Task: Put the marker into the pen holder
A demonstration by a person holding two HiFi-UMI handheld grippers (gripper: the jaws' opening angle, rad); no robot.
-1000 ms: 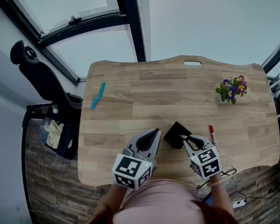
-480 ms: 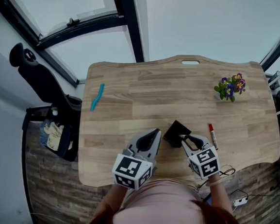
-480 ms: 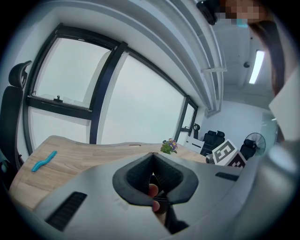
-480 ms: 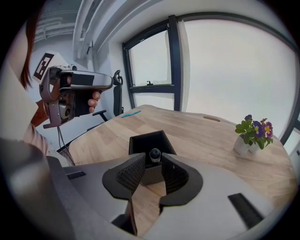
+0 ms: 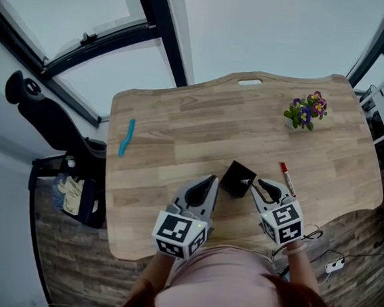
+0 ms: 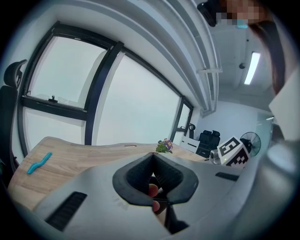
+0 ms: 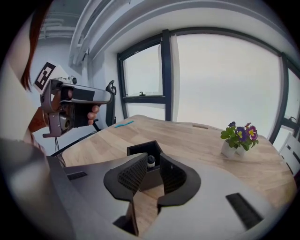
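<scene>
- Red marker (image 5: 286,178): lies flat on the table (image 5: 181,125), outside the pen holder. It is just right of the holder, alongside the outer side of the right gripper, and nothing touches it.
- Pen holder (image 5: 232,176): a black, square, open-topped box standing upright near the table's front edge, between the two grippers.
- Contents of the pen holder: one pen-like item (image 7: 150,160) stands in it, its pale rounded end showing just above the rim. Whether it is a marker cannot be told.
- Right gripper (image 7: 153,165): its jaws stand spread, having just closed a little. Nothing is pinched between the pads. The pen holder stands just ahead of the jaw tips and shows through the gap between them.
- Left gripper (image 6: 153,155): its jaws are pressed together at the tips with nothing between them. It hangs over the table's front edge, just left of the pen holder. Fingers (image 6: 153,189) of the holding hand show through the opening behind the pads.
- Flower pot (image 5: 303,112): a small white pot of purple and yellow flowers, standing near the table's far right corner, well apart from the holder.
- Blue strip (image 5: 126,137): a small curved object lying near the table's left edge.
- Office chair (image 5: 30,95): a black chair standing off the table's left side, beside the window.
</scene>
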